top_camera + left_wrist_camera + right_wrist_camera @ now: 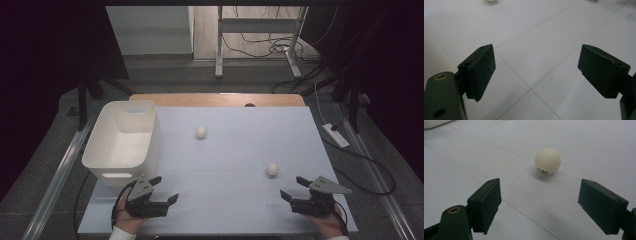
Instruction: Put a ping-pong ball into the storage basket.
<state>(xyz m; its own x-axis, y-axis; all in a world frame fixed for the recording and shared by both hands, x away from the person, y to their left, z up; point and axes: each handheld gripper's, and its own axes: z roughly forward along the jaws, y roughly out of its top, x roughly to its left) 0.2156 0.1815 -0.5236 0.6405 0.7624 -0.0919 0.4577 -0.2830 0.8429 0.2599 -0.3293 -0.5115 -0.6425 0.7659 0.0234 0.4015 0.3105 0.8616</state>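
Both grippers sit at my near edge of the table [240, 210], jaws spread wide and empty: left gripper [165, 189] just in front of the white bin [122, 165], right gripper [294, 187] aimed at the near ball [272, 169], which lies just ahead of it. For a clean pick I'd advance low, centre that ball [548, 161] between the pads, then close gently so it doesn't roll. Far ball [201, 132] waits mid-table.

Pale table [235, 200]; white bin [123, 141] at left; two white balls [201, 132] [272, 169] lying well apart
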